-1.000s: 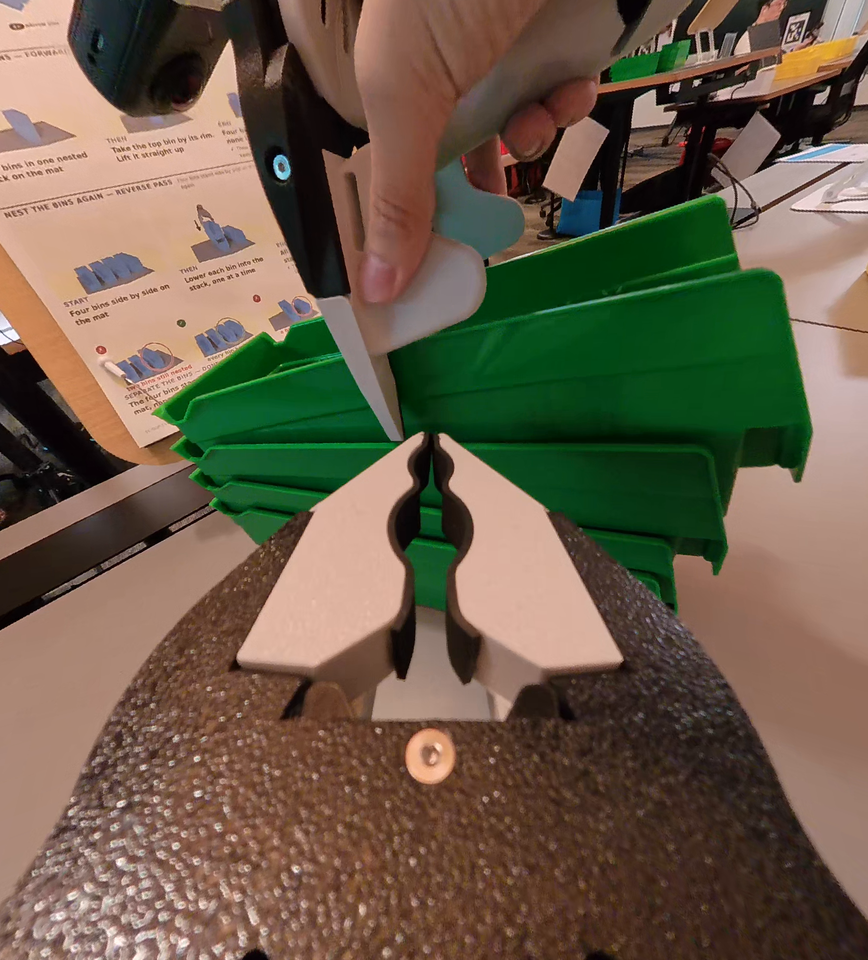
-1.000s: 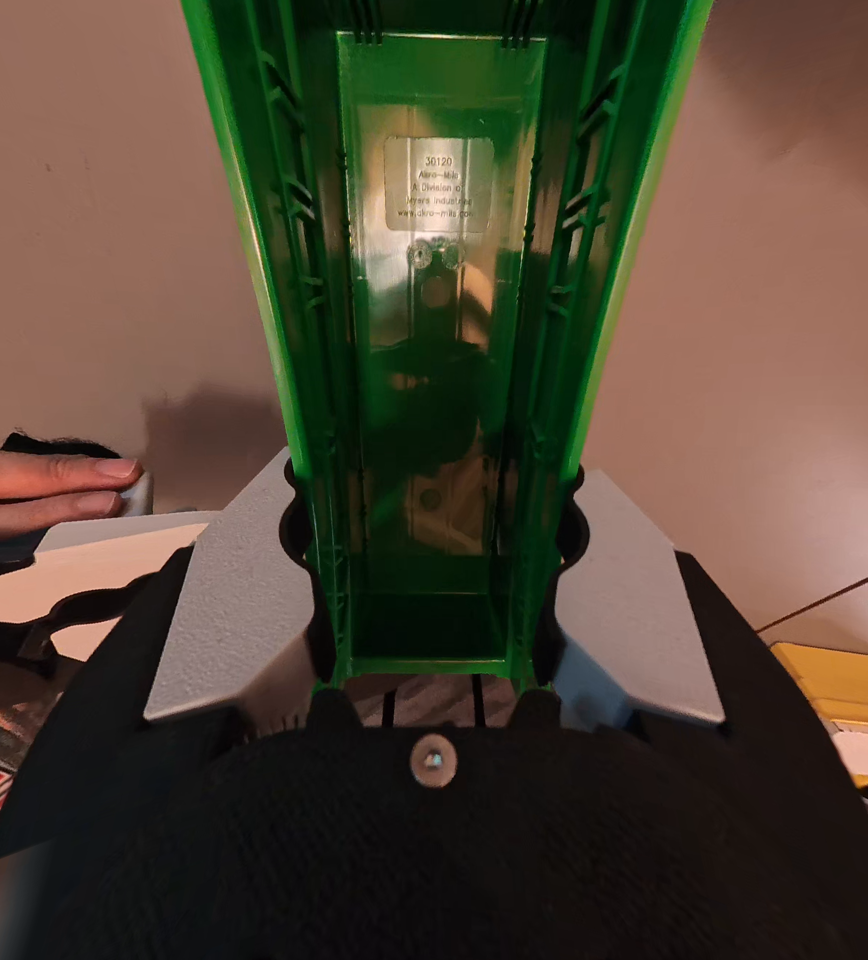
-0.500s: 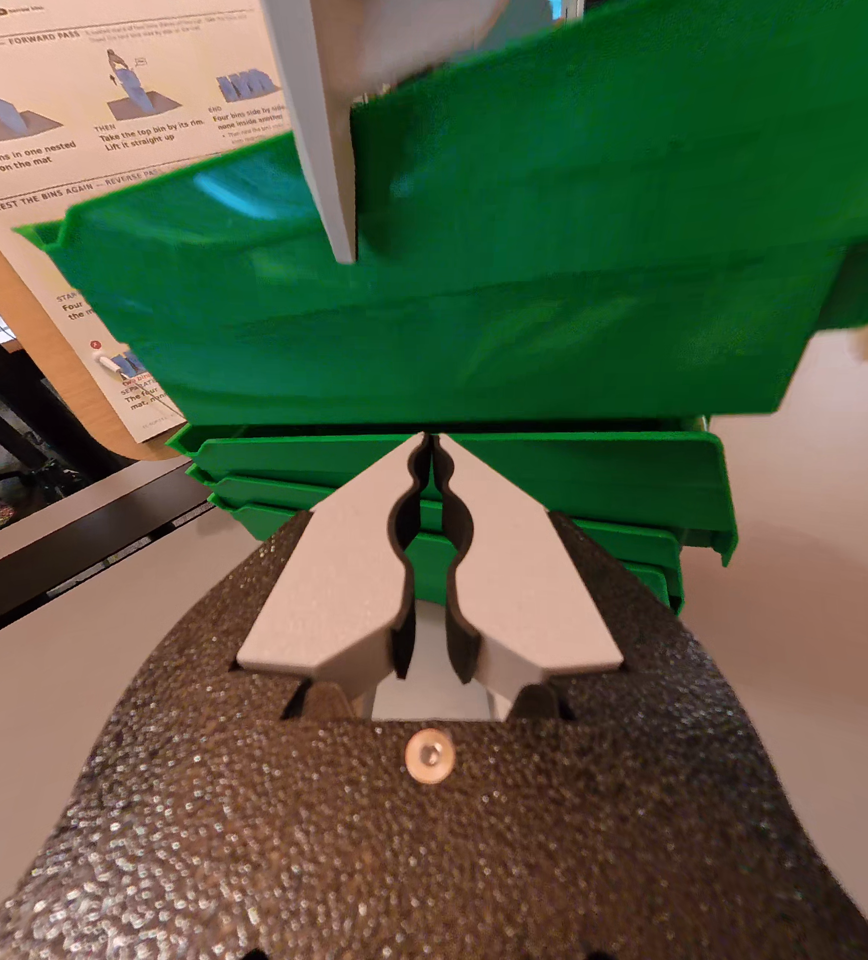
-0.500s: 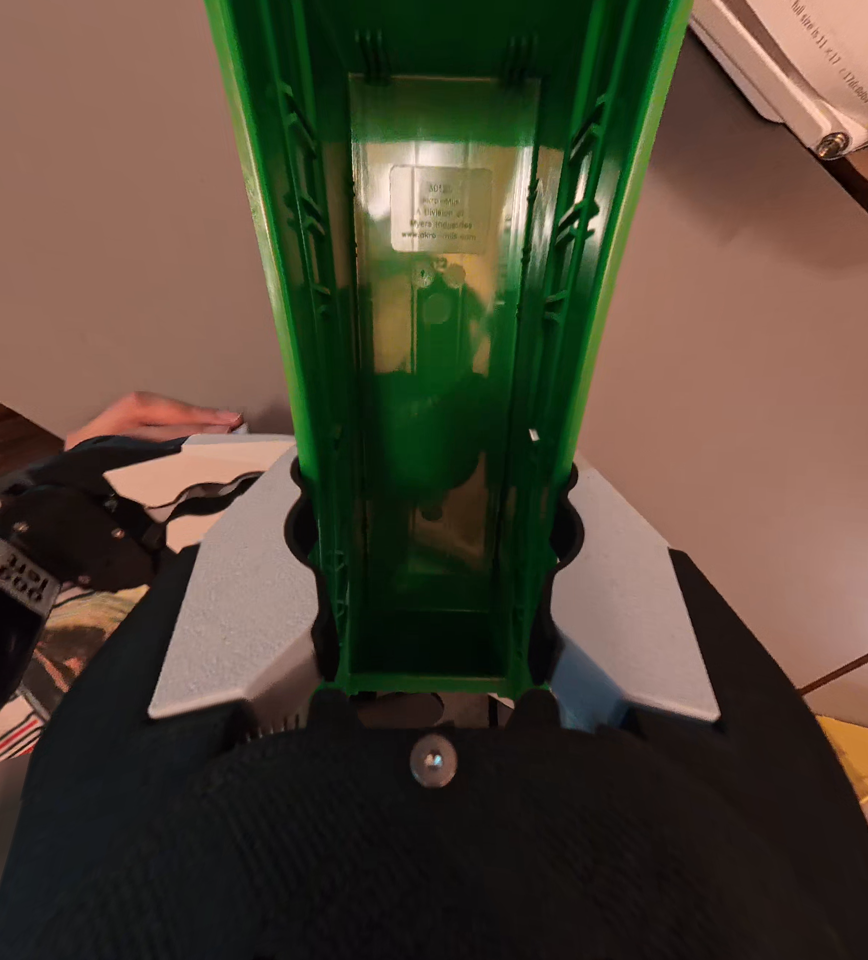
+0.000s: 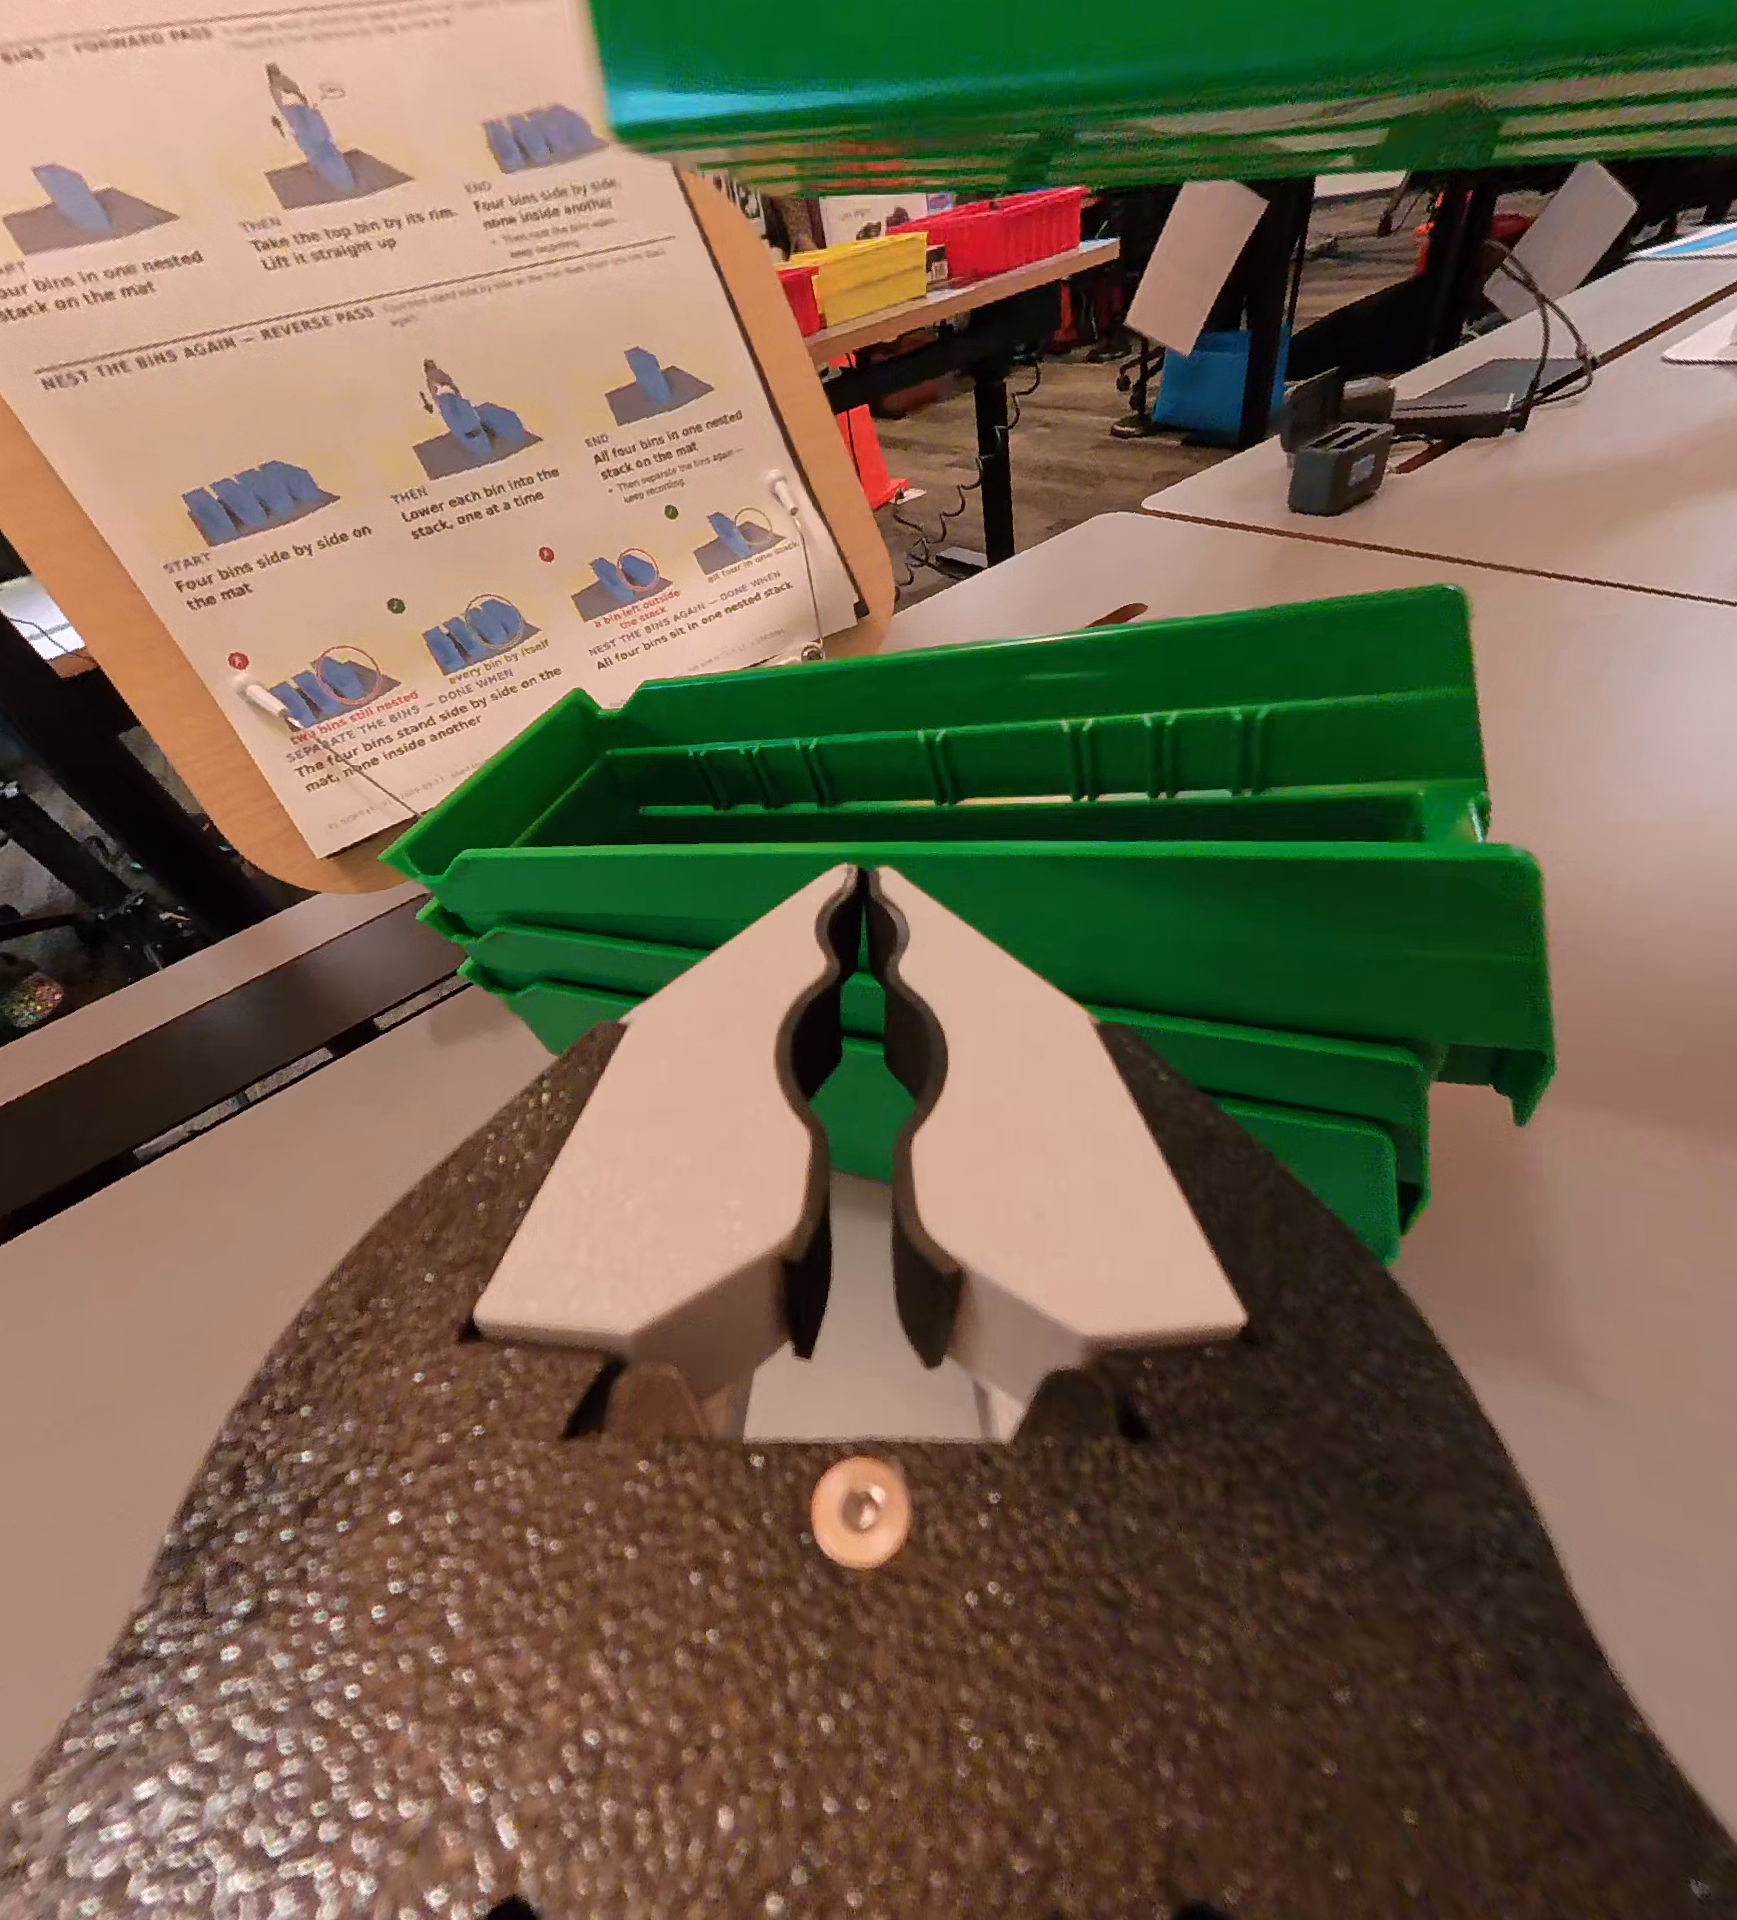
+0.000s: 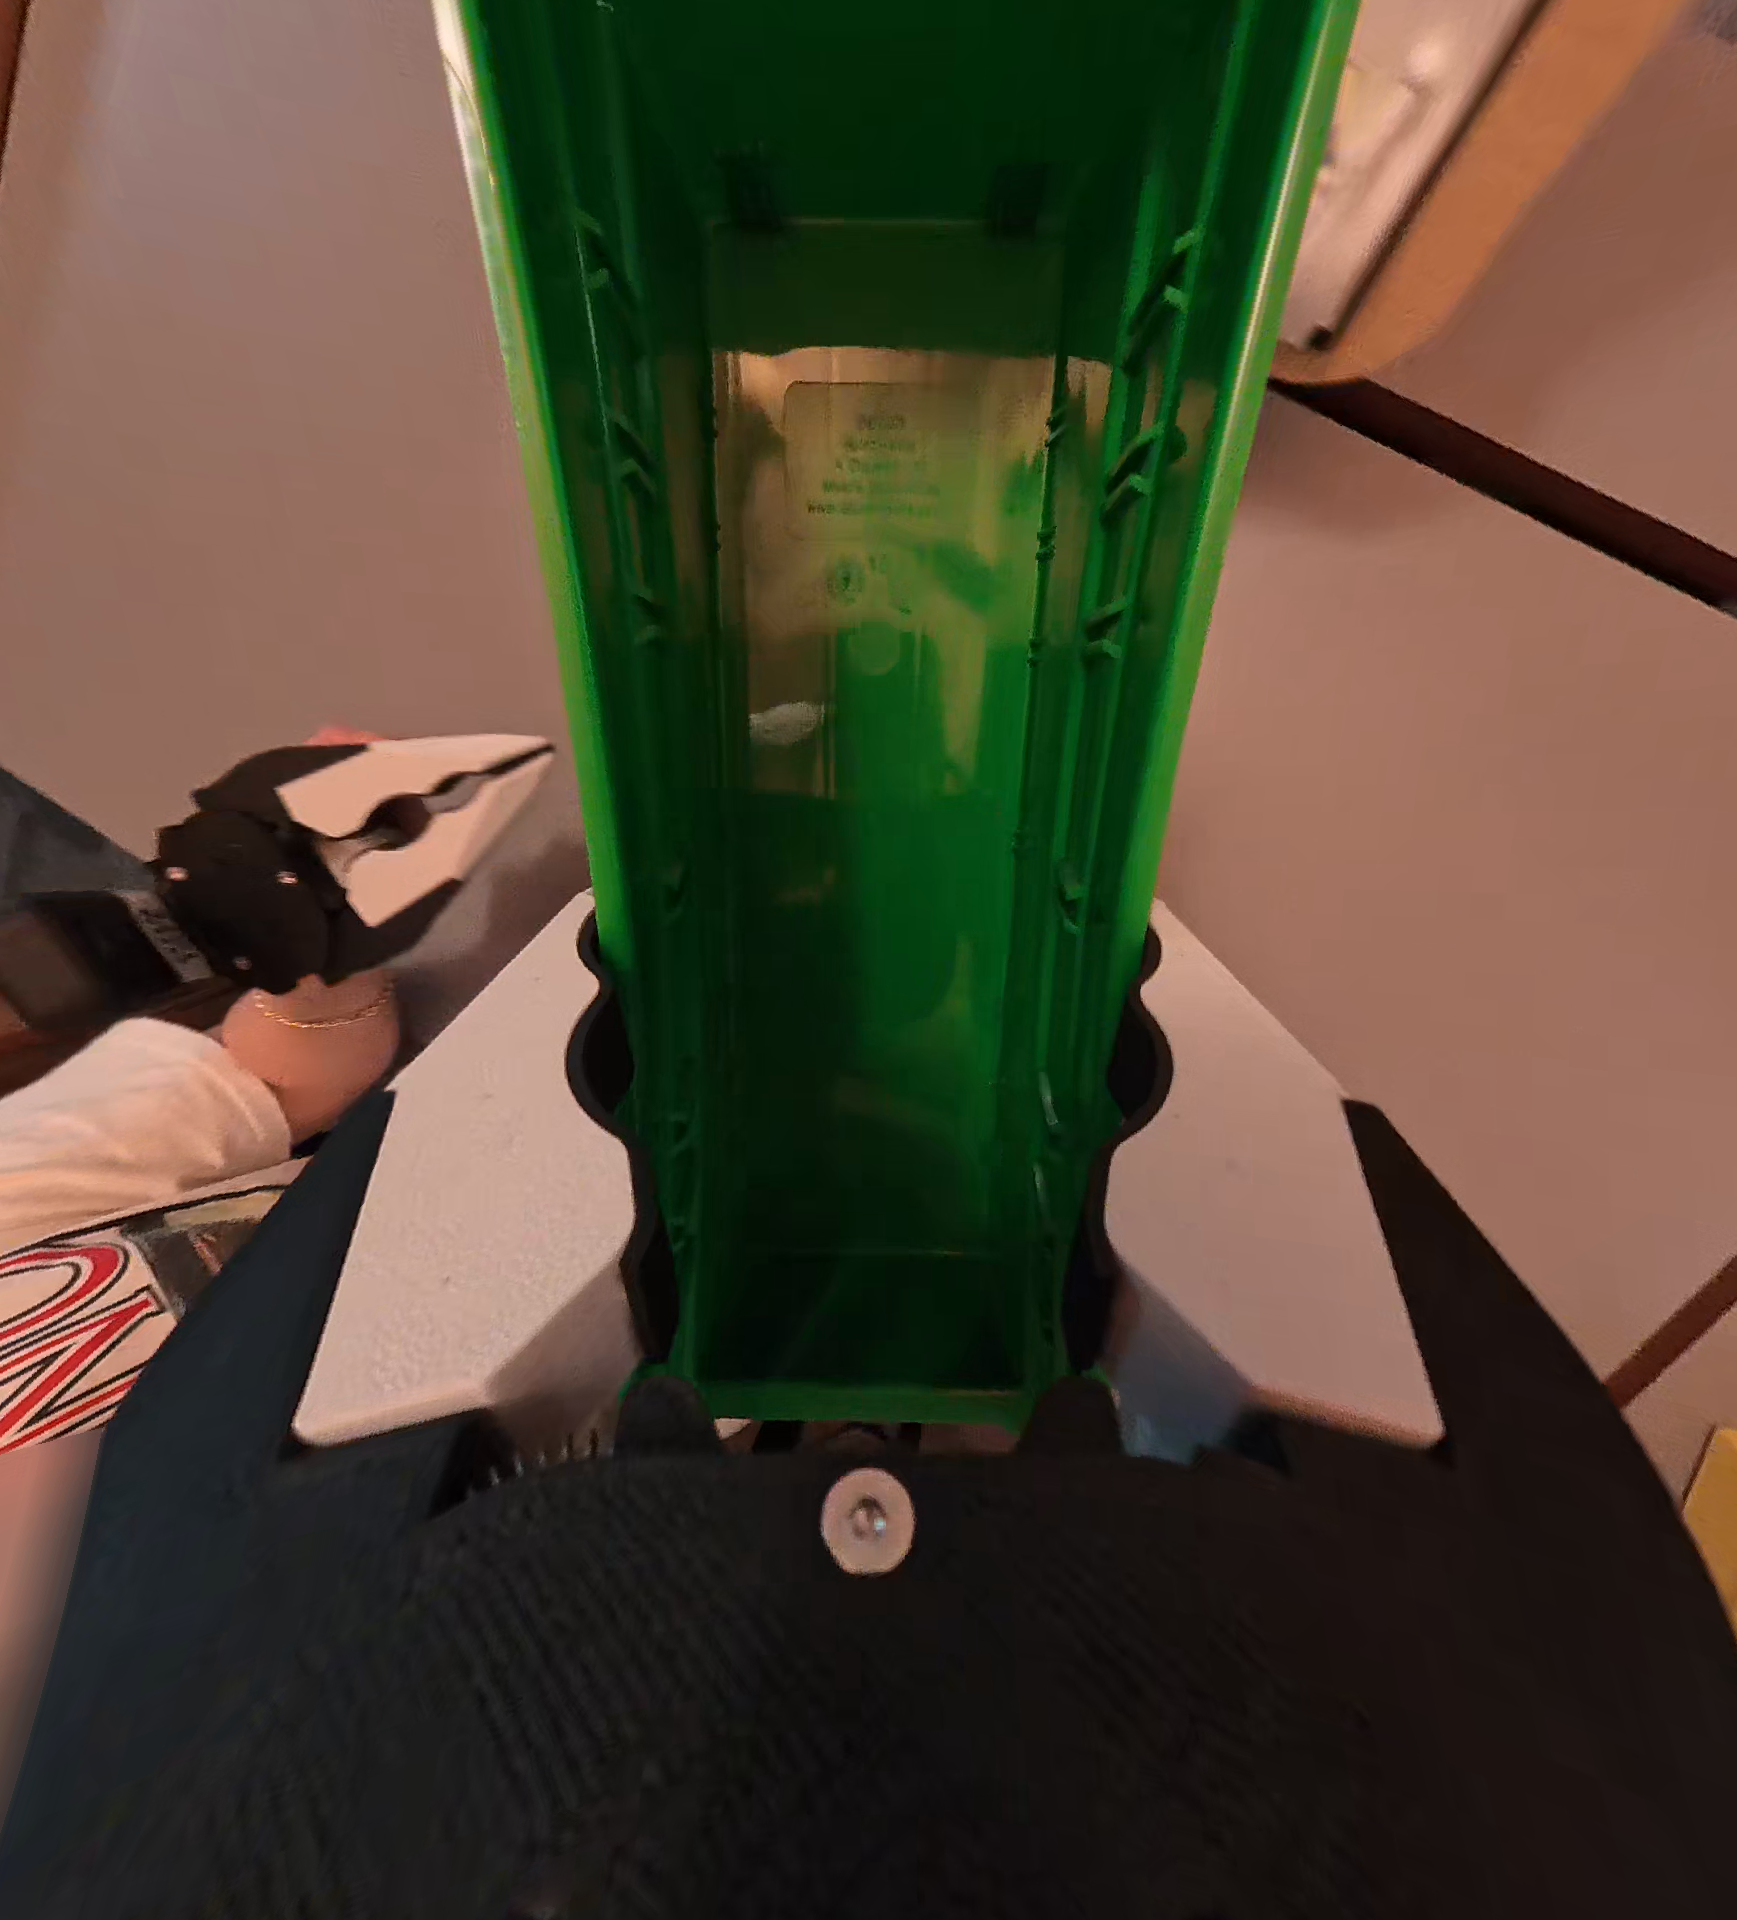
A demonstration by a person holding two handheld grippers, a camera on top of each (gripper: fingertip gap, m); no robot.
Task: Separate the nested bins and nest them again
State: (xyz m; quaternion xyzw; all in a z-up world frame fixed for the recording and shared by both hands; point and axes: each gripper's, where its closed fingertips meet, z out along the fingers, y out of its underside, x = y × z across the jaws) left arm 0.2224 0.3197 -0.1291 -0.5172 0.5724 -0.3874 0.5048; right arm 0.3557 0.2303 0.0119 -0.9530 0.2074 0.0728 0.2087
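Between the right gripper's [image 6: 869, 1039] fingers [image 6: 469, 1174], clamped by its long walls, a green bin [image 6: 874, 727] hangs lifted above the table [image 5: 1622, 1299]. The stack of nested green bins [image 5: 999, 914] rests on that table, just beyond the left gripper [image 5: 864, 883], whose fingers meet with nothing between them. An instruction sheet [image 5: 324, 416] stands behind.

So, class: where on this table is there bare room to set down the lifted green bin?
Bare beige tabletop lies right of the stacked green plastic bins, and left of them before the table edge. Behind, the paper instruction sheet crowds in.
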